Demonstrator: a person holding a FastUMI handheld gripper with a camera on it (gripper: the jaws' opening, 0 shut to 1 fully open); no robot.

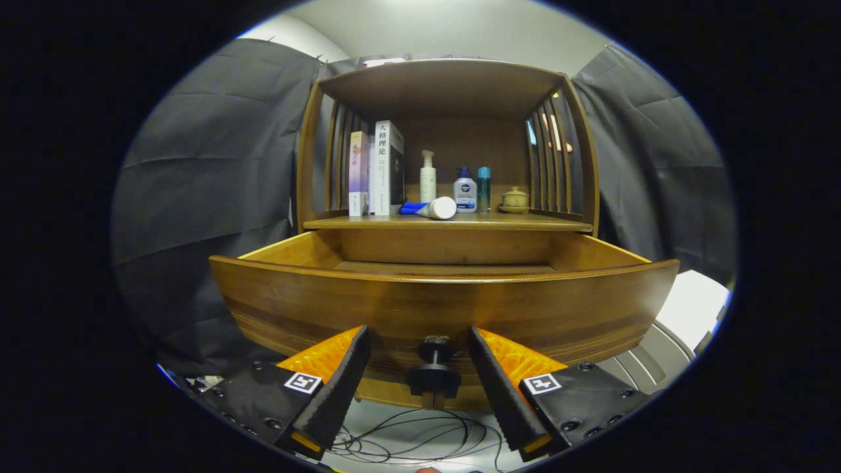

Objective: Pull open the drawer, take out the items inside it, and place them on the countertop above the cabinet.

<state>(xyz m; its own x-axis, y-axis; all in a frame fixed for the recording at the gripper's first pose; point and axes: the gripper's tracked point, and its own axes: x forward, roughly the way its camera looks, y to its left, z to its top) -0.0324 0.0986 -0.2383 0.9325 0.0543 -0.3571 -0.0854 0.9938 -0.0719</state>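
The wooden drawer [447, 305] stands pulled out of the cabinet, its curved front panel just ahead of my fingers. Its dark knob [433, 373] sits between the two fingers, with a gap on each side. My gripper [416, 335] is open and holds nothing. The drawer's inside [447, 266] shows only its far strip of floor and its back wall, and no item shows there; the front panel hides the rest. On the countertop [453, 223] above lie a white tube with a blue end [430, 208], and beside it stand a white pump bottle [428, 176], a blue-capped bottle [465, 190] and a teal bottle [484, 189].
Books [381, 169] stand at the countertop's left and a small lidded pot [514, 199] at its right, under a slatted wooden hutch [447, 82]. Black cables [420, 440] lie on the pale floor below the drawer. Dark cloth walls hang on both sides.
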